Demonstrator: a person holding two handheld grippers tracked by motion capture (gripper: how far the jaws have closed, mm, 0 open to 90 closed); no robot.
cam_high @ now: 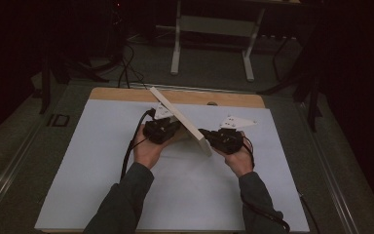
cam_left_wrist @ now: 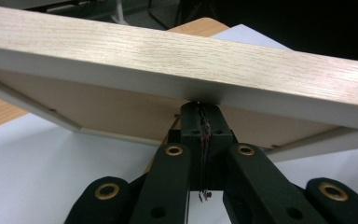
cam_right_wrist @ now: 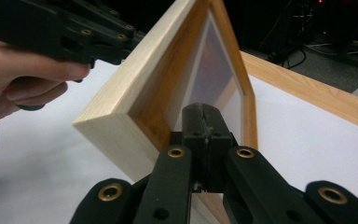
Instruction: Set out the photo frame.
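Above the white table sheet [cam_high: 102,185], at centre: wooden picture frame [cam_high: 182,122] lifted and tilted on edge, not yet set down or turned over. At left, left gripper [cam_high: 161,130], jaws closed on the frame's pale oak side. At right, right gripper [cam_high: 221,139], jaws pinched on the near rail. Light-grained wood, clear pane, brown backing.

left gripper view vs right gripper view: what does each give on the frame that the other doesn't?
Left gripper view: the wooden frame's backing board and outer edge from behind, left tool shut at its lower rim. Right gripper view: the frame's glazed front and near corner, the left hand, right tool shut at the front. Both: frame tilted above the white table cover.
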